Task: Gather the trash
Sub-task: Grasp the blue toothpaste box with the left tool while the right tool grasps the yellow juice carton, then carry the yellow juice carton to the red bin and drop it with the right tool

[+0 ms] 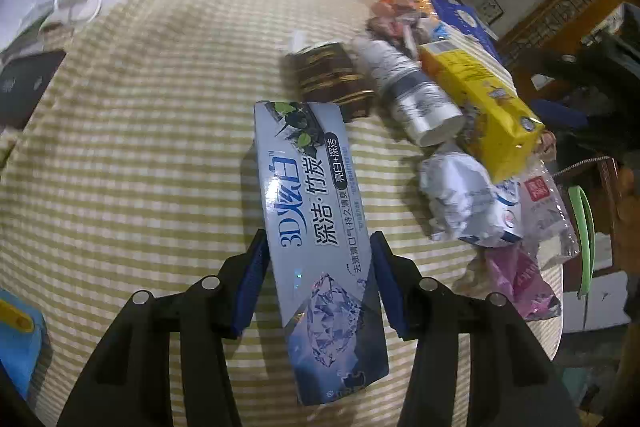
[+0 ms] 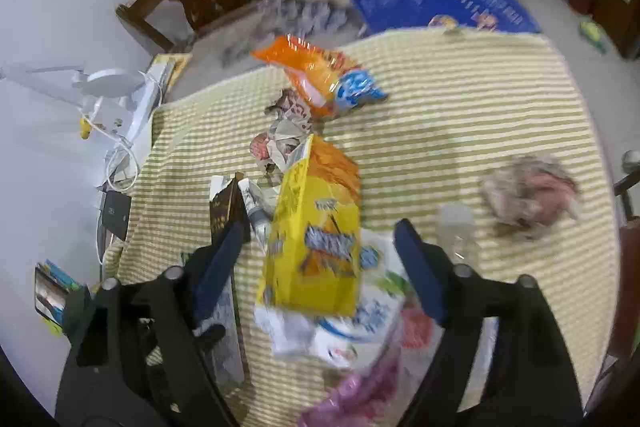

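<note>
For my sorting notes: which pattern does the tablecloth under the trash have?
The tablecloth has a small check of pale yellow-green and white, clearest in the left wrist view.

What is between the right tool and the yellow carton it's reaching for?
Nothing visible. The right tool stands open with the yellow carton lying directly between its fingers, on top of the pile. A crumpled white wrapper lies under the carton's near end, not over it, and the brown box is beside it.

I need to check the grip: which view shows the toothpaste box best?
Left wrist view: the toothpaste box lies sharp and whole between the left gripper's pads. Right wrist view shows only a blurred edge.
</note>
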`<state>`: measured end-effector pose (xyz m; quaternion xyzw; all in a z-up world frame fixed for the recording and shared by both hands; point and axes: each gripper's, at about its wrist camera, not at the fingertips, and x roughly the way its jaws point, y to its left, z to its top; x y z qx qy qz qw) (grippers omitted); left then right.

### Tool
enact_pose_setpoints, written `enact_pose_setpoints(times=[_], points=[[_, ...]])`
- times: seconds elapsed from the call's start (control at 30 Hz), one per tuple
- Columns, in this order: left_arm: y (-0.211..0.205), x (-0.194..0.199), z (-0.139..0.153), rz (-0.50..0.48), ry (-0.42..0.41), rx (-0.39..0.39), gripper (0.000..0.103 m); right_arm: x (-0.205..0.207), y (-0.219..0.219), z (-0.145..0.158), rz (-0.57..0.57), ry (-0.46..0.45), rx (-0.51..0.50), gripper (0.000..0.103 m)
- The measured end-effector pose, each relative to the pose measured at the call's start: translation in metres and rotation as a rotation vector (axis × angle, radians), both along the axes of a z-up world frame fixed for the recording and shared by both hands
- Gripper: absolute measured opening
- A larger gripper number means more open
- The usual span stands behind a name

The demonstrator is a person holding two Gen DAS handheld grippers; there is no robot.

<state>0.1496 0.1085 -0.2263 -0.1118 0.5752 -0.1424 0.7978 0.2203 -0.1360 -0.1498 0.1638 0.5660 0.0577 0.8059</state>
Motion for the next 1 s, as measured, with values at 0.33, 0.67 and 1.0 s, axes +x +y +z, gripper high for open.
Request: enact_pose_setpoints(times=[0.33,0.67,1.0], points=[[0.013,0.008,-0.011,0.06,0.02,-0.031,0.057,0.03,0.023,-0.051,0.086,0.167,-0.06,0.071],[0.01,0.006,0.002,0.088,-0.031,-0.006,0.047,0.01,0.02,-0.023,0.1,0.044,0.047,0.063],[-0.003,-0.013,0.05,0.087,-0.168,-0.001,0.047,-0.068,0.002,0.052,0.04,-0.134,0.16,0.063]])
